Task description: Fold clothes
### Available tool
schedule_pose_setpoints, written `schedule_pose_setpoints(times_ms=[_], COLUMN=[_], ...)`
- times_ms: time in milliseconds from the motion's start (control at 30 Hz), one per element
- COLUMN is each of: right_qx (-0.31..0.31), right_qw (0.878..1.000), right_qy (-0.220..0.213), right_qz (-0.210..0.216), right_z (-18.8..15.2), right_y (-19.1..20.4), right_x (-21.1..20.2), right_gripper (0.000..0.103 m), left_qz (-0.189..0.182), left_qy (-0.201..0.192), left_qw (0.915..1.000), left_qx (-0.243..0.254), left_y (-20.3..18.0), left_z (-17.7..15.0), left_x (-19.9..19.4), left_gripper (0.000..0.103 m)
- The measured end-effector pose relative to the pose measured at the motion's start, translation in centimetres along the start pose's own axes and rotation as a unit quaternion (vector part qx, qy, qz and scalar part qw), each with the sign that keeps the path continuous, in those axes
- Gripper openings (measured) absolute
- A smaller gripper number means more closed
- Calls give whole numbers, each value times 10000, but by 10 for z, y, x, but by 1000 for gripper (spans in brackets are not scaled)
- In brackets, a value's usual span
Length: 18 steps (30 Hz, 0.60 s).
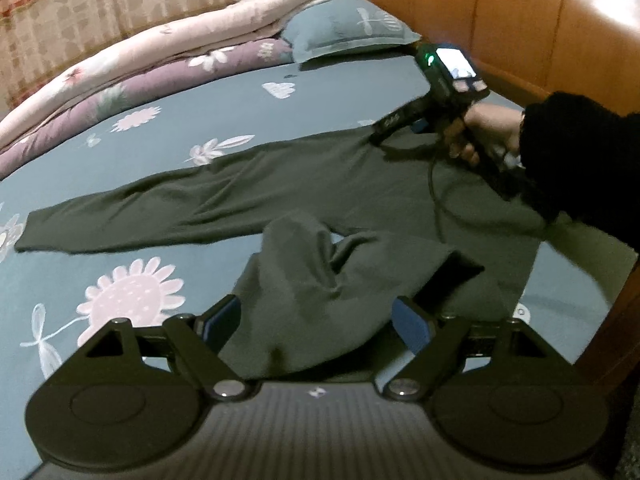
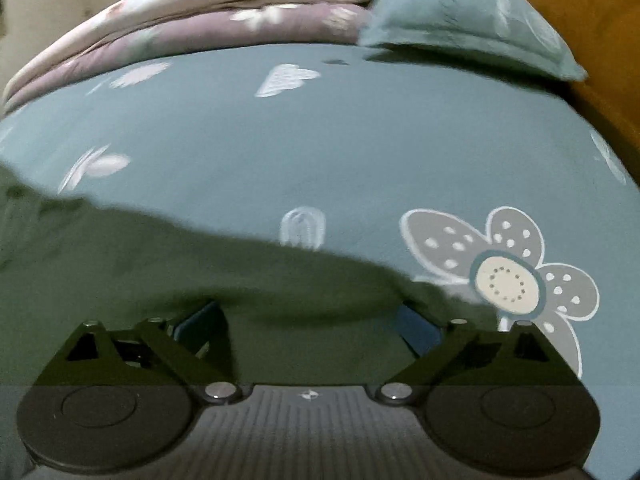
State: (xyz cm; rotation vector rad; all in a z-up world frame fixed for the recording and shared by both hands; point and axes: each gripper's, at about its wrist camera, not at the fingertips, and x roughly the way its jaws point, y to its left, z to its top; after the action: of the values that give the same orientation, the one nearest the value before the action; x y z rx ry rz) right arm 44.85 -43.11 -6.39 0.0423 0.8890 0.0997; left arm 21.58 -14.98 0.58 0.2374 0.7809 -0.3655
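A dark green pair of trousers (image 1: 304, 184) lies spread on the bed. One leg stretches flat to the left. The other leg (image 1: 320, 276) is bunched and runs between the wide-apart fingers of my left gripper (image 1: 316, 320), which is open. My right gripper (image 1: 384, 136) rests at the trousers' far edge in the left wrist view. In its own view the right gripper (image 2: 312, 320) is open, and the green cloth (image 2: 168, 264) lies between and over its fingers.
The bed has a blue-grey sheet with flower prints (image 1: 132, 292). Folded pink and purple quilts (image 1: 152, 68) and a blue pillow (image 1: 344, 28) lie at the far side. A wooden headboard (image 1: 540, 24) runs along the right.
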Motion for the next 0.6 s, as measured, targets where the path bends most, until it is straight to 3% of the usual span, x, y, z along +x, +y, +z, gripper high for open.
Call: schedule_pose_setpoints(times_ms=[67, 133, 200, 267, 367, 467, 600], right_qx=[157, 81, -44, -228, -617, -914, -561], right_qw=[9998, 9986, 9936, 9891, 9881, 9921, 9954], right_qy=[91, 101, 369, 676, 971, 706, 667], right_qz=[100, 513, 1064, 1292, 1022, 483, 405], right_z=[11, 14, 15, 13, 3, 4, 19], right_y=[3, 17, 36, 58, 88, 104, 98], right_x=[-8, -21, -25, -18, 4, 15, 25], right_gripper=[97, 99, 99, 100, 103, 103, 103], left_qz=[24, 41, 70, 104, 148, 218, 307], left_qy=[-24, -23, 8, 24, 10, 26, -15], left_qw=[9999, 9998, 9997, 9995, 9992, 9987, 9979], left_qx=[-107, -195, -255, -301, -370, -458, -564], left_y=[6, 10, 13, 15, 18, 23, 30], left_z=[-3, -6, -10, -14, -22, -31, -39], left_x=[-2, -2, -1, -1, -5, -10, -19], left_gripper=[84, 85, 85, 85, 85, 85, 85])
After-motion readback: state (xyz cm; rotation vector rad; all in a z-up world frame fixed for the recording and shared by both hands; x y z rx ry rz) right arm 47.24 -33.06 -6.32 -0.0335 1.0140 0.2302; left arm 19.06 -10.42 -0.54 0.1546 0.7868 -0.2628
